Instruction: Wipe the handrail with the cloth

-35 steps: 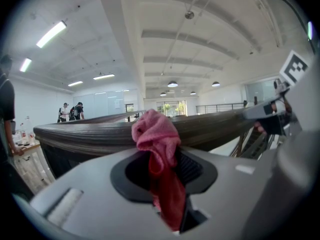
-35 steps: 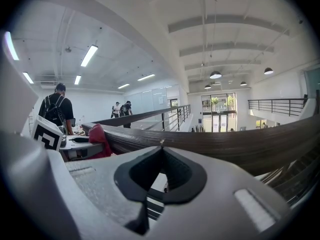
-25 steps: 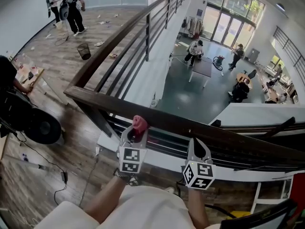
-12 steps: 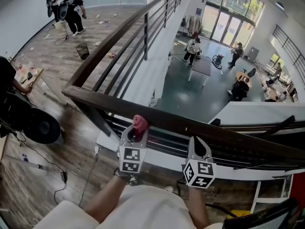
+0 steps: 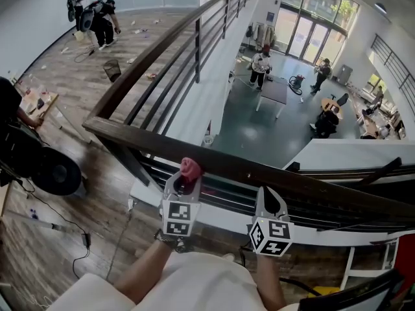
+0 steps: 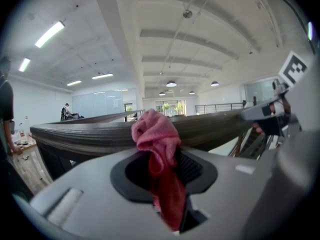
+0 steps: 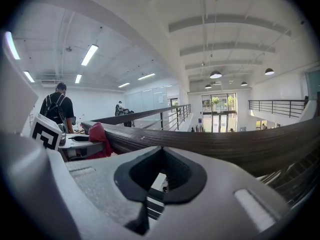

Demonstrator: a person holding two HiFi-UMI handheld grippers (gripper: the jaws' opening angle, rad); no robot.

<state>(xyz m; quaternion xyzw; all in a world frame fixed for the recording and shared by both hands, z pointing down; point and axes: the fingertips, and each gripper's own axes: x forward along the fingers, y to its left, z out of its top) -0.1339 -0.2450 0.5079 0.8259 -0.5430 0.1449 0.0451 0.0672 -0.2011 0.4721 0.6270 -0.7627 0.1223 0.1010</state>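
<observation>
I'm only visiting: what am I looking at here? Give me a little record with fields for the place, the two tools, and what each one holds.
Place: upper walkway at a dark wooden handrail, overlooking a lower floor
Left gripper: shut on a pink cloth, bunched at the rail's near edge
Right gripper: shut, nothing between its jaws, tips close to the rail
Cloth touching rail: cannot tell
People: several, far off on both floors
</observation>
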